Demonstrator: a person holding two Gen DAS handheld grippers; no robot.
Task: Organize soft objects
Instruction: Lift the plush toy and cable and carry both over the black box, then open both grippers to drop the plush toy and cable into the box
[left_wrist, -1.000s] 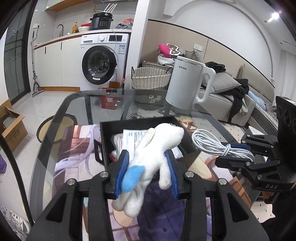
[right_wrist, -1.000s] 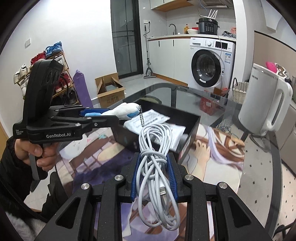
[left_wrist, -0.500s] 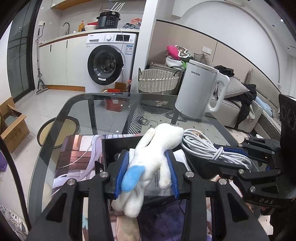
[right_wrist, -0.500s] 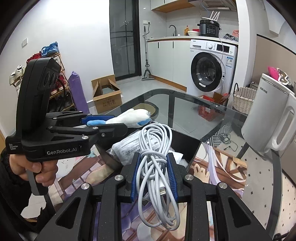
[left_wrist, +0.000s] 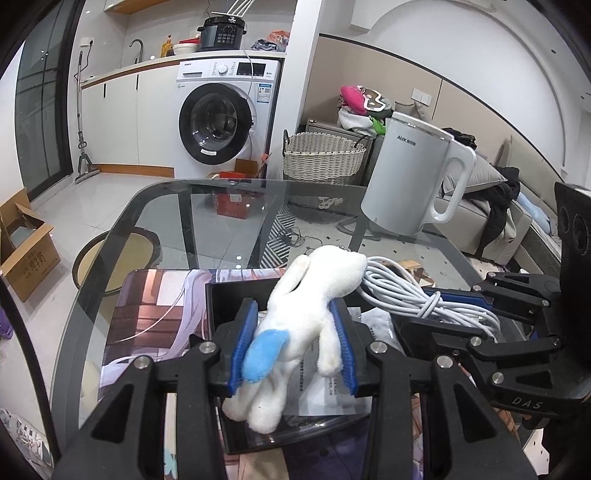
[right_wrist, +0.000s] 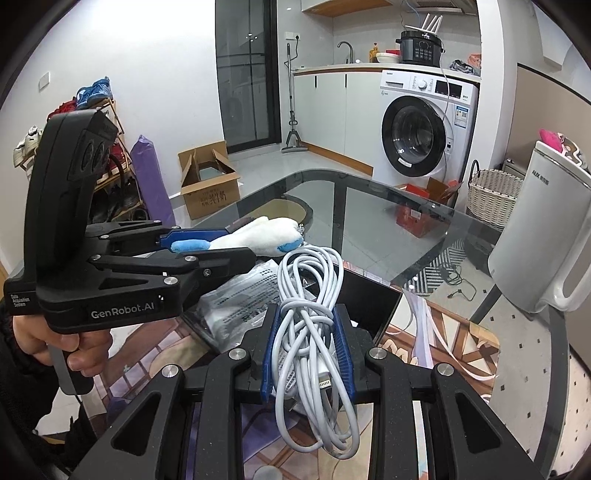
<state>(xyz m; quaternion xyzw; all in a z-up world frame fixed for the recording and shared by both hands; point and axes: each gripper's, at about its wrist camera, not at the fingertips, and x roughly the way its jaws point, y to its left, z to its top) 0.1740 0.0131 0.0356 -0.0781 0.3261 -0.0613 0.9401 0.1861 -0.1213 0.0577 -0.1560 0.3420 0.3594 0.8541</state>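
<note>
Left gripper (left_wrist: 293, 339) clamped on a white plush (left_wrist: 299, 325), blue pads pressing its middle; head toward 1 o'clock, blue ear at 8 o'clock, legs hanging below the jaws. Held above a black tray (left_wrist: 236, 291) with papers (left_wrist: 317, 387) inside, on a printed mat (left_wrist: 147, 314) over a glass table (left_wrist: 221, 206).

Right gripper (right_wrist: 306, 349) clamped on a coiled white cable (right_wrist: 310, 314), loops spilling past the pads toward 12 and 6 o'clock, plug end at the bottom. Also above the tray (right_wrist: 373, 306), just beside the plush (right_wrist: 258, 238). In the left view, cable (left_wrist: 410, 291) at 3 o'clock of the plush, touching its head. White kettle (left_wrist: 413, 177) at 1 o'clock on the table.
</note>
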